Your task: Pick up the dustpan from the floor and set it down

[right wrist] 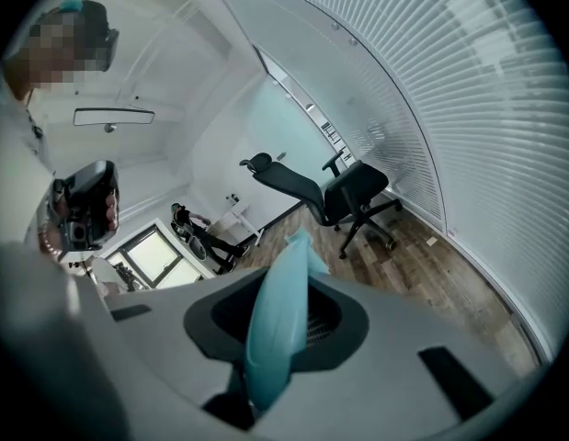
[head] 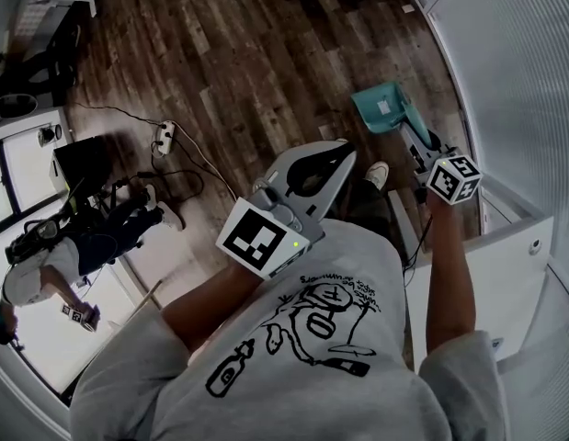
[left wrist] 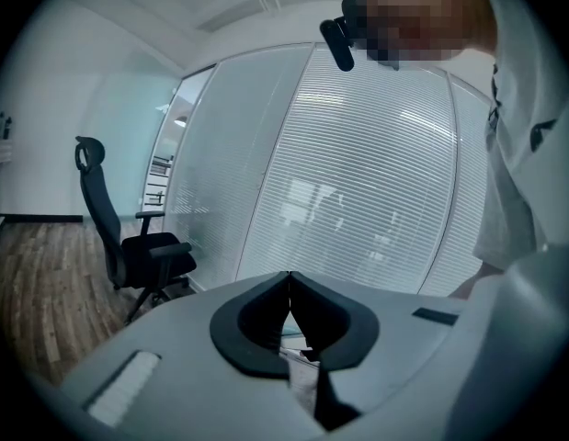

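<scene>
One dustpan, teal plastic, with a small pale patch on the inside of its scoop. In the head view the scoop shows broad and open, out ahead of the right gripper and over the wood floor. Whether its front edge touches the floor cannot be told.

In the right gripper view the dustpan shows edge-on as a smooth, narrow teal blade that runs up between the two jaws, its tip poking out beyond them. The right gripper has its jaws closed partway, the dark pads pressing on the teal handle from both sides: a firm grip.

The left gripper is held in front of the person's chest, well apart from the dustpan. In the left gripper view its jaws meet tip to tip with nothing between them.

Surroundings:
- a shoe on the floor, near the dustpan
- a white power strip with cables, further left
- a black office chair beside the blind-covered glass wall
</scene>
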A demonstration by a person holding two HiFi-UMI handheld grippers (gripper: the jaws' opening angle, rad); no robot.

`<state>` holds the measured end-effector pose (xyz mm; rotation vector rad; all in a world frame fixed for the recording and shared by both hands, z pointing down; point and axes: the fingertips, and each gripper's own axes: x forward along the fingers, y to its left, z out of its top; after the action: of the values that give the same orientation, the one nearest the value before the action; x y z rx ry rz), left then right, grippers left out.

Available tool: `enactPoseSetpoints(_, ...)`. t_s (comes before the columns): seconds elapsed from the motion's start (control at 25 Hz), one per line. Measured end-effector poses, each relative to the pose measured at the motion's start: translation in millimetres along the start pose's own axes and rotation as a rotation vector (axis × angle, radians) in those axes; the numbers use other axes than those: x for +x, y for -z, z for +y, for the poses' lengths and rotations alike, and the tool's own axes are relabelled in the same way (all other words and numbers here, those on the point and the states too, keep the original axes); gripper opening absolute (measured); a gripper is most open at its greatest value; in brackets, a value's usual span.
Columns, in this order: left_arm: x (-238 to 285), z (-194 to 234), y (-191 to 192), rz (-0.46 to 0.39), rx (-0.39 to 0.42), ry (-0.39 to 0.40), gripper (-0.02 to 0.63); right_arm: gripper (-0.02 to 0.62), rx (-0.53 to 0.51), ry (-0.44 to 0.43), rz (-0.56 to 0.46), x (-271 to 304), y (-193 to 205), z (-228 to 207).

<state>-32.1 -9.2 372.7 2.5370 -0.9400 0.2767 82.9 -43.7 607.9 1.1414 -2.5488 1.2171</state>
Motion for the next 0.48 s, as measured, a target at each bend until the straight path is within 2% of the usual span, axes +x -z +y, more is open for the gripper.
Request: enactPoseSetpoints(0.48,-10.8,4.2,13.1,0.036,0.008,-0.019,0.002,0.054,0.014,0.027,0.021,17.4,25.4,-26.1)
